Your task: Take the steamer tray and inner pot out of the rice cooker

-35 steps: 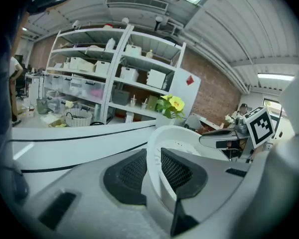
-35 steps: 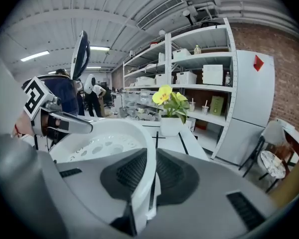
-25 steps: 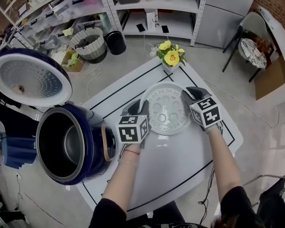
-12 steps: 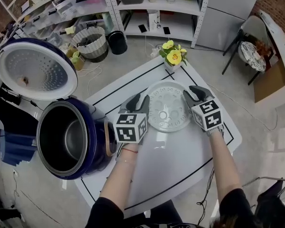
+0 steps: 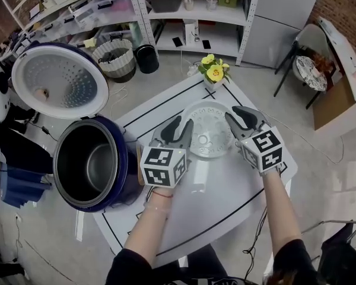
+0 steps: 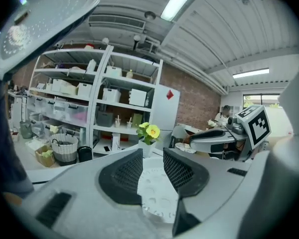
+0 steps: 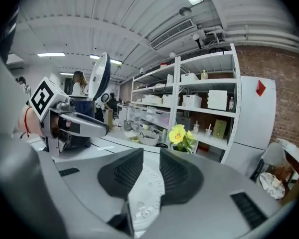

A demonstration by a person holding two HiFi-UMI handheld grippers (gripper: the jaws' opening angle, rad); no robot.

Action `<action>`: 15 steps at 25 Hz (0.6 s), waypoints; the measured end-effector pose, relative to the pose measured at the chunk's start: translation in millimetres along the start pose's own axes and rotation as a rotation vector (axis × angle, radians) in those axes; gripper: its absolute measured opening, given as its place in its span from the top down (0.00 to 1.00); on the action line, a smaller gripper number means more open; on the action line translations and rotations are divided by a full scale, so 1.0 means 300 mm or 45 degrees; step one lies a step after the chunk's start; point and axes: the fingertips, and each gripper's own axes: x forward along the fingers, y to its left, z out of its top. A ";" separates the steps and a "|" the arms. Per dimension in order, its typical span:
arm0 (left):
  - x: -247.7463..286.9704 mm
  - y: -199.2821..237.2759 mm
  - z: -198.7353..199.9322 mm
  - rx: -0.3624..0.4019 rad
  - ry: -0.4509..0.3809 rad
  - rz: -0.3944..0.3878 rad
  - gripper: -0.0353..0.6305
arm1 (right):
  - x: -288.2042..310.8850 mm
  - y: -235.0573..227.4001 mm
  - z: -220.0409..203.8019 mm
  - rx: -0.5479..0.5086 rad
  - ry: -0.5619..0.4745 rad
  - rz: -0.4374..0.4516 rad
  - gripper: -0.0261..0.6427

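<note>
A white counter (image 5: pixel 225 200), marked with black lines, was seen under both grippers. At its left side a dark blue rice cooker (image 5: pixel 123 171) was placed, with its lid (image 5: pixel 59 82) thrown back. The inner pot (image 5: pixel 92 165) was seated inside the cooker. The white steamer tray (image 5: pixel 209 132) was laid flat on the counter, to the right of the cooker and apart from it. It was near a small pot of yellow flowers (image 5: pixel 212 70) at the far edge.

The left gripper (image 5: pixel 184 122) was held just beside the left rim of the tray, and the right gripper (image 5: pixel 232 113) just beside its right rim. The fingers of each had just been opened and were spread. In each gripper view the tray was seen through the gap between the fingers, but it was not pinched by them.
</note>
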 end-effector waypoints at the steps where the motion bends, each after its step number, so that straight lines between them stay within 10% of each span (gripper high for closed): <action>1: -0.020 -0.015 0.019 0.003 -0.018 -0.008 0.79 | -0.017 0.017 0.028 -0.008 -0.018 0.009 0.81; 15: -0.457 -0.187 0.303 0.034 -0.257 -0.116 0.79 | -0.192 0.378 0.420 -0.158 -0.231 0.217 0.81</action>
